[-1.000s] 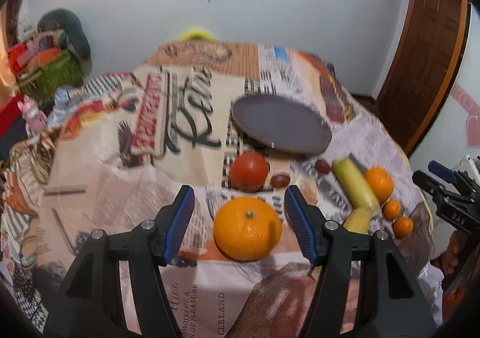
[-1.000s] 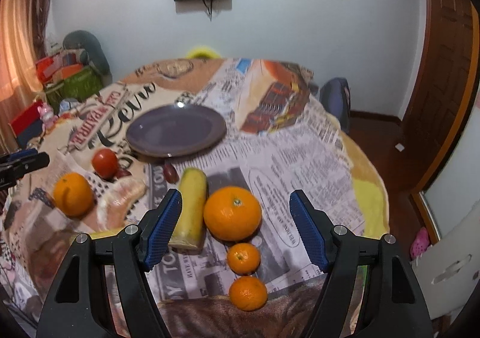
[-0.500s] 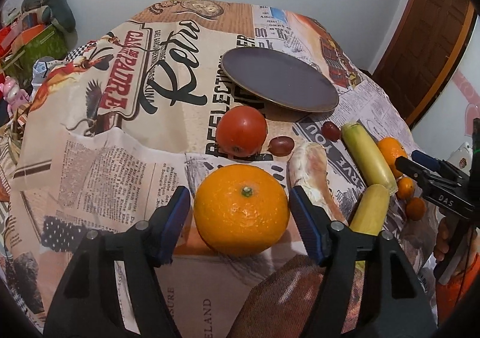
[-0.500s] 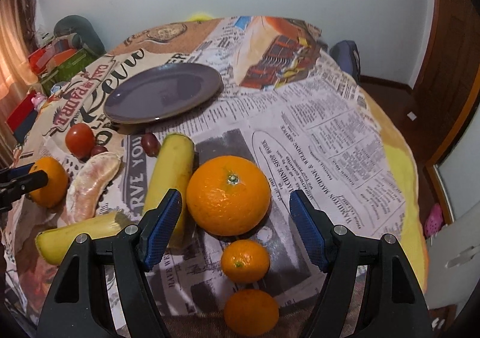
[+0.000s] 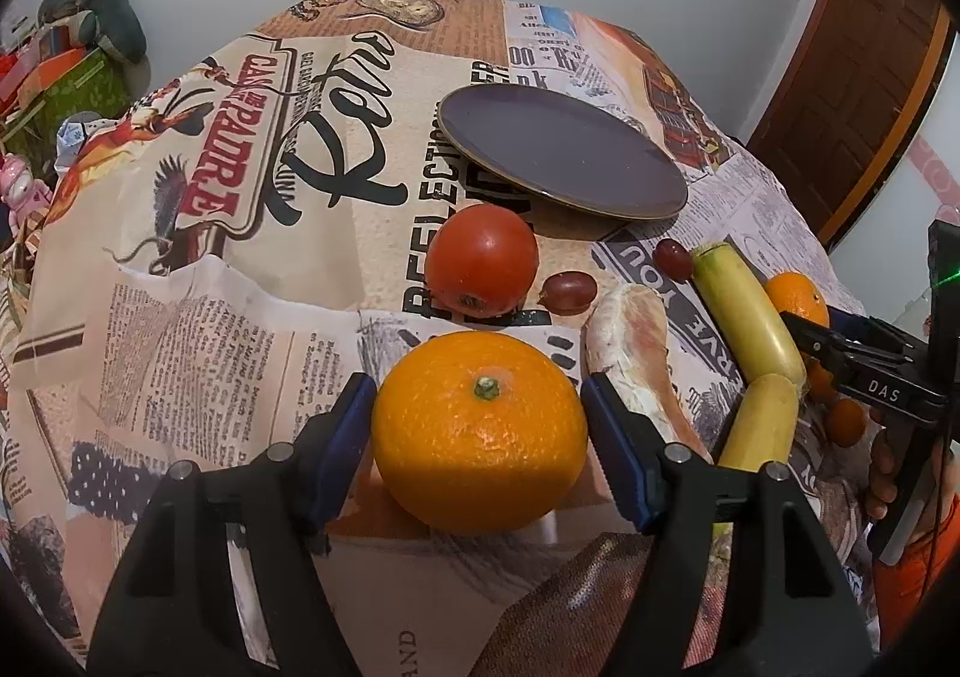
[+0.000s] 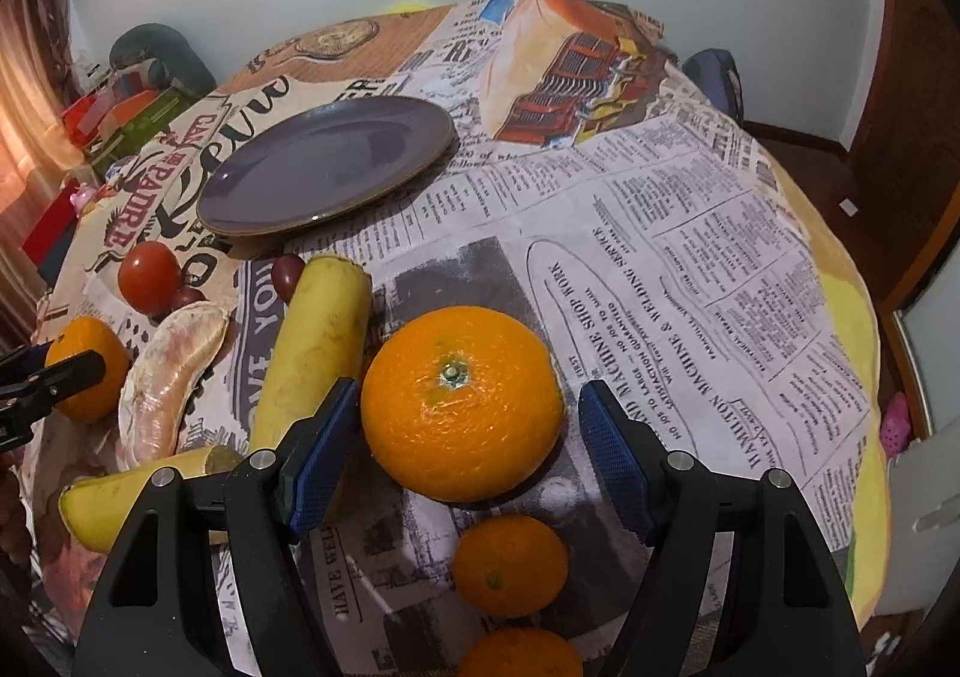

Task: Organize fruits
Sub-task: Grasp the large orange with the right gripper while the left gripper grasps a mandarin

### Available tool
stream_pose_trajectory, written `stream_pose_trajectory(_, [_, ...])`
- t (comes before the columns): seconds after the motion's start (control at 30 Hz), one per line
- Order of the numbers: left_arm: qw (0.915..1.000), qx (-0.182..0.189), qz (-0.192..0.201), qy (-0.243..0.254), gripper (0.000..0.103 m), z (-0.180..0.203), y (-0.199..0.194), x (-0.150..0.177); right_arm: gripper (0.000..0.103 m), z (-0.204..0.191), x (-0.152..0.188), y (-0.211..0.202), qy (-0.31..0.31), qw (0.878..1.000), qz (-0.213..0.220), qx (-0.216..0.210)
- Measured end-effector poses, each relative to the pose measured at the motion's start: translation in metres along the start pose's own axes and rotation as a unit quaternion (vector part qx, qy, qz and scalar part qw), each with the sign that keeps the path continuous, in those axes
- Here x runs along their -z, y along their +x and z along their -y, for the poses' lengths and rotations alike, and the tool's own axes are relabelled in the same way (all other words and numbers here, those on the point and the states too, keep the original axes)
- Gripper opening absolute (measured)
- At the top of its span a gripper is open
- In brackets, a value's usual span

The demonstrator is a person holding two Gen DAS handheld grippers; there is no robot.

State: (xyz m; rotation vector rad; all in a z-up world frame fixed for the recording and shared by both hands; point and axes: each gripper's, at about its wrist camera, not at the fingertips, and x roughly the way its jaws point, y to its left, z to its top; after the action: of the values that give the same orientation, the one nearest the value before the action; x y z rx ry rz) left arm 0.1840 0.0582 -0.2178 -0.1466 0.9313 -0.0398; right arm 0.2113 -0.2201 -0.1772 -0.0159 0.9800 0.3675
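In the left wrist view a large orange [image 5: 480, 428] lies on the table between the fingers of my open left gripper [image 5: 477, 431]; the blue pads stand beside it with hardly any gap. In the right wrist view a second large orange [image 6: 461, 401] lies between the fingers of my open right gripper [image 6: 468, 437], with a gap on its right side. A dark purple plate [image 5: 561, 155] [image 6: 327, 164] stands empty behind the fruit. A red tomato [image 5: 482, 258], two grapes [image 5: 567, 291], a peeled pomelo segment [image 5: 630, 347] and two banana pieces [image 6: 315, 344] lie between the two oranges.
Two small tangerines [image 6: 510, 566] lie near the right gripper's base. The round table is covered with a newspaper-print cloth [image 6: 690, 257]. Boxes and toys [image 5: 42, 89] are stacked at the far left; a wooden door [image 5: 852, 71] is at the right.
Both grippers have moved forward and down onto their oranges, which now sit between the fingers. The fingers stay open and no fruit has moved.
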Motion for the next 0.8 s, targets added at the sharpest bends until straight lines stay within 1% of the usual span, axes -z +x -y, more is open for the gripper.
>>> stream_pose_trajectory(0.03, [1.0, 0.0, 0.0, 0.001, 0.07, 0.0, 0.0, 0.0, 0.064, 0.0, 0.0, 0.001, 0.001, 1.0, -0.001, -0.007])
stream_pose_trajectory(0.23, [1.0, -0.001, -0.003, 0.002, 0.068, 0.0, -0.002, -0.004, 0.063, -0.002, 0.0, -0.003, 0.007, 1.0, 0.0, -0.004])
stream_pose_trajectory(0.3, [1.0, -0.005, 0.002, 0.004, 0.068, 0.0, -0.004, -0.005, 0.063, -0.001, -0.001, -0.005, 0.01, 1.0, 0.002, -0.004])
stream_pose_trajectory(0.57, [0.9988, -0.012, 0.046, 0.005, 0.068, 0.0, -0.033, -0.024, 0.063, -0.007, -0.013, -0.029, 0.004, 0.999, 0.038, -0.006])
stream_pose_trajectory(0.8, [0.9956, -0.017, 0.091, 0.016, 0.068, 0.005, -0.058, -0.049, 0.063, -0.018, -0.034, -0.052, -0.007, 0.996, 0.083, -0.01])
